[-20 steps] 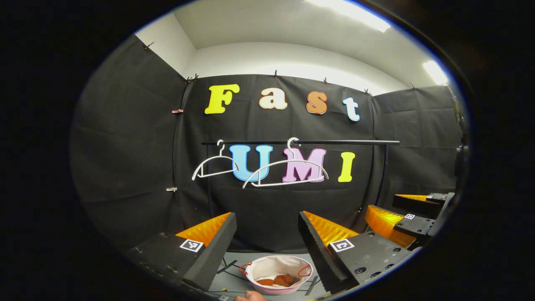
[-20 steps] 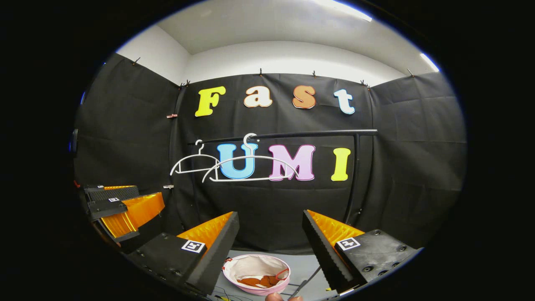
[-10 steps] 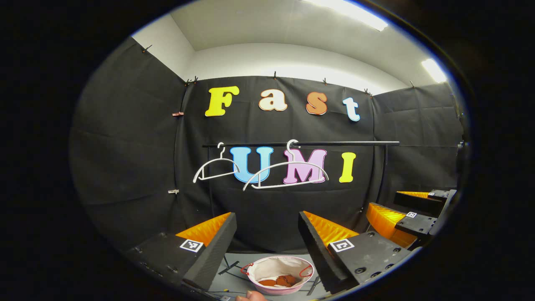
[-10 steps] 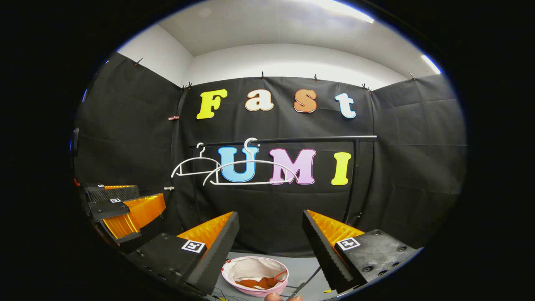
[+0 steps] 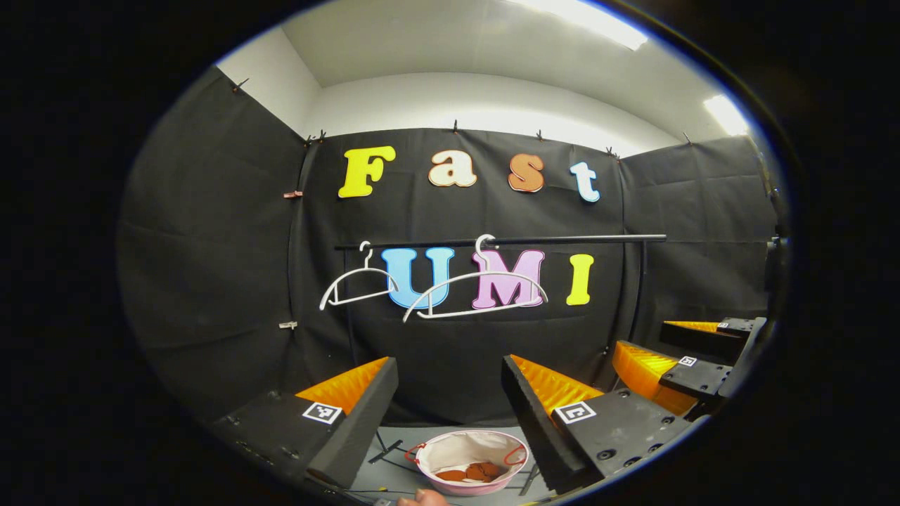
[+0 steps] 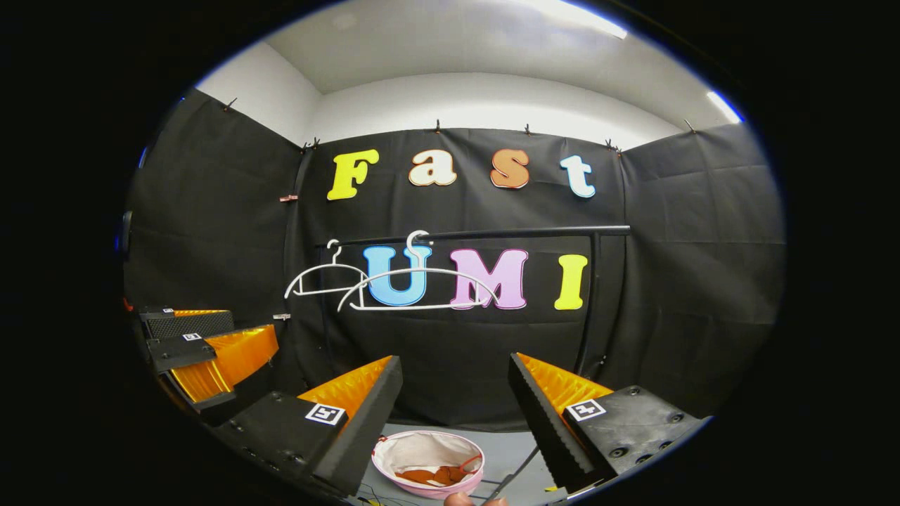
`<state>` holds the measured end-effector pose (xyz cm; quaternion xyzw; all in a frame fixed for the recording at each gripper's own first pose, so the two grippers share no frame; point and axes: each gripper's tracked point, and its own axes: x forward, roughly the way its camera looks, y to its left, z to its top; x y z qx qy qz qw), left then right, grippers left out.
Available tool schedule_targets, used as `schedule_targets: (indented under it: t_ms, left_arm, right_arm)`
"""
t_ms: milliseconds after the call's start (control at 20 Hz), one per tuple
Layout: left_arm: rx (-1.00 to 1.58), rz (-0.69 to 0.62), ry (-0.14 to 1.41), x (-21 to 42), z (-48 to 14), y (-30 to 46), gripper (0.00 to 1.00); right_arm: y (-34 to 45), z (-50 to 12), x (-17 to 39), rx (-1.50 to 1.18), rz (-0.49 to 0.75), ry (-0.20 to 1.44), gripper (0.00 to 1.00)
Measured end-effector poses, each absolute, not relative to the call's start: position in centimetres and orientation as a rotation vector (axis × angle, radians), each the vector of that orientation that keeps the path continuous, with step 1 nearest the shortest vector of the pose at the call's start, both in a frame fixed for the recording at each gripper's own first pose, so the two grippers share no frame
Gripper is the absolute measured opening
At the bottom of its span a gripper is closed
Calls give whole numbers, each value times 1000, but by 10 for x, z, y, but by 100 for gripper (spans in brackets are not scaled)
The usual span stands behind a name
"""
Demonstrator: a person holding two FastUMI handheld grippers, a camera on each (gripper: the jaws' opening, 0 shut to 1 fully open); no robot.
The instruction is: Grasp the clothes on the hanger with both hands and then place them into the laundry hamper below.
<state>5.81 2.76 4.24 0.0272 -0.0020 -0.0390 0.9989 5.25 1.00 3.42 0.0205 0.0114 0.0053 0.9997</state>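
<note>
Both hangers bare on rail. Clothes lie in hamper on floor below. My left gripper and right gripper wide open, empty, held back; drop looks done.

Two white hangers are counted on one black rail: a smaller hanger at the rail's left end and a larger hanger beside it toward the middle. Both are bare. One laundry hamper is seen on the floor below, pale pink at the rim with a light lining, and one heap of orange-brown clothes is counted inside it. Two grippers are counted, the left gripper and the right gripper; two fingers are seen on each, set wide apart with nothing between them.
</note>
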Motion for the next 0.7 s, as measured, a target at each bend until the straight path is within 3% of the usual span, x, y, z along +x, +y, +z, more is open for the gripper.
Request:
schedule_targets:
  t_ms: [700]
  left_arm:
    - [60,-75,-9,58,42,25,92]
  right_arm:
    - [14,35,61,37,21,12,98]
